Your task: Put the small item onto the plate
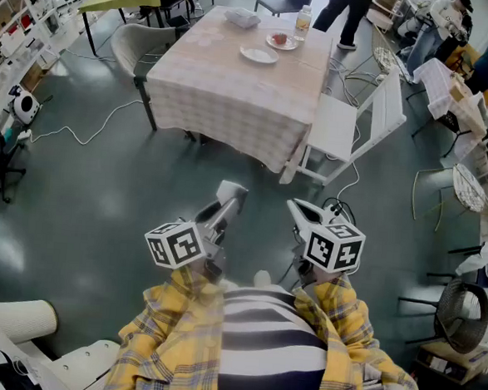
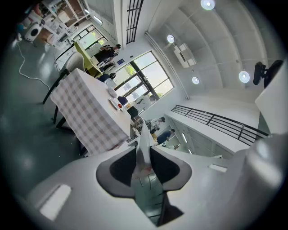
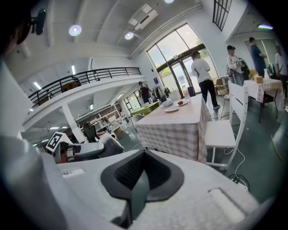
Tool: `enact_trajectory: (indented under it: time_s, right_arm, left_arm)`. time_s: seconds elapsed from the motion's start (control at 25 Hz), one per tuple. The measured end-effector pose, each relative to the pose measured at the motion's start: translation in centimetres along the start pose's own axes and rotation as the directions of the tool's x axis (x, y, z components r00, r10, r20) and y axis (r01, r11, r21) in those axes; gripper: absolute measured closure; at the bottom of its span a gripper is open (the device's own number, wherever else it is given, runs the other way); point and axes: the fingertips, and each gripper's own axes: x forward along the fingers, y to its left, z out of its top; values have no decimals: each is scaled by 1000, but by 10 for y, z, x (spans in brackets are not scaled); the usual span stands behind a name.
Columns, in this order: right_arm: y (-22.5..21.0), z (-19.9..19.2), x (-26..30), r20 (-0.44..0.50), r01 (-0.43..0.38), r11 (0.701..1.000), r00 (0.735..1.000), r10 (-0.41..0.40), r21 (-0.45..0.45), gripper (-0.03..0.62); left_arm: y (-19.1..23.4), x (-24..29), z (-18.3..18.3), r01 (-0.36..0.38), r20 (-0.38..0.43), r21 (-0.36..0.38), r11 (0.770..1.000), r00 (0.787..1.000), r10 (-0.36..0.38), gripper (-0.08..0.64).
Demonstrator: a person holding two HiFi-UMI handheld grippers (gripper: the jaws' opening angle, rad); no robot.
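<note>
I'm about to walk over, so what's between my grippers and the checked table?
Head view: only bare grey floor lies between the left gripper, the right gripper and the table. A white chair stands beside it, at picture right.

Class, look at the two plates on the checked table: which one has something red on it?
The far plate, beside the bottle, holds a red item. The near plate, closer to the person, looks bare.

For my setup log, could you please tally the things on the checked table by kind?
Plates: 2 (empty plate, second plate)
Red item on the second plate: 1
Bottle: 1
White crumpled bundle: 1
Total: 5
</note>
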Motion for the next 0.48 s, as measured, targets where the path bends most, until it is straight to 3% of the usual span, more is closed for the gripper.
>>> enact_trajectory:
  time_s: [0.2,0.48]
  right_arm:
    - [3,2,4,-6,-4,1000,1000,3,-6,593]
    - [4,-4,7,-26,0,1000,1000,1,15,592]
  left_arm:
    - [-1,3,11,-3,1,31,1000,1000,3,463]
    - [3,4,12,-3,-2,21,1000,1000,3,462]
